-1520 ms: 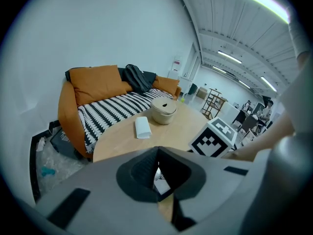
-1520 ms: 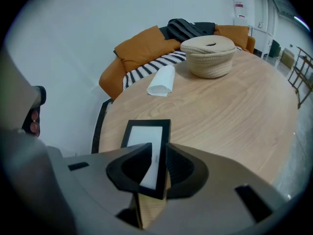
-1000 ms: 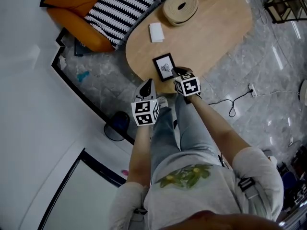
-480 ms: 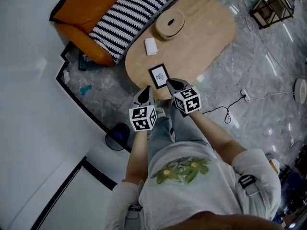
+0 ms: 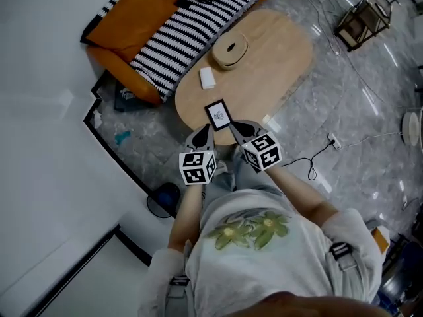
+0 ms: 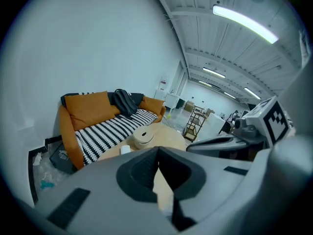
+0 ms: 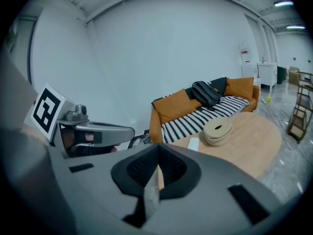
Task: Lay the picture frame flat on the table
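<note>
Table (image 5: 277,51), picture frame (image 5: 218,115) near right claw (image 5: 236,125)

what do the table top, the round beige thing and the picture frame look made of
Table top: light wood or wood veneer, matt; even tan colour with little glare. Round thing: beige, ringed like coiled rope or woven fibre, but too small to be sure. Picture frame: dark, smooth border around a white picture; wood or plastic, I can't tell which.
</note>
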A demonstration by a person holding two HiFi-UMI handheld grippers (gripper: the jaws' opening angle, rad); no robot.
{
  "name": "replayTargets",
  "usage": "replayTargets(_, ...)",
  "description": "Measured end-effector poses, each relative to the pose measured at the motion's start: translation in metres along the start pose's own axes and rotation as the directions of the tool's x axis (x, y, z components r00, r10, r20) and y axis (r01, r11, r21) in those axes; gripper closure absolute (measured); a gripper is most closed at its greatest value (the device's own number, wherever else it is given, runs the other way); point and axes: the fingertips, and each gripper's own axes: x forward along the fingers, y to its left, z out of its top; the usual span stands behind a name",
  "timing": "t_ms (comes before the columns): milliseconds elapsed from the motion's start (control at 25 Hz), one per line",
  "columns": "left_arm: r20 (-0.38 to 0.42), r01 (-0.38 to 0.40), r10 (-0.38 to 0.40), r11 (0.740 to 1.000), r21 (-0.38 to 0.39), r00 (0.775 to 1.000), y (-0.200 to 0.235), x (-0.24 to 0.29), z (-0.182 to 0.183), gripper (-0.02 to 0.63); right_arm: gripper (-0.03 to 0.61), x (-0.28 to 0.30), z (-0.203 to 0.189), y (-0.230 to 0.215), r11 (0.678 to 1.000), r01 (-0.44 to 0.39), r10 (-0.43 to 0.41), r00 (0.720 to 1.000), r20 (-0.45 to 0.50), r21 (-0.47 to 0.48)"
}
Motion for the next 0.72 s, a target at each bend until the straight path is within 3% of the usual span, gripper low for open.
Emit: replayTargets(720,0.029,0.059,-0.06,0.998,0.03,0.998,-0.027,-0.052,-0.004,0.598,0.572,-0.042,-0.002,0.028,0.997,0.079,-0.079,0.995,0.058,-0.004)
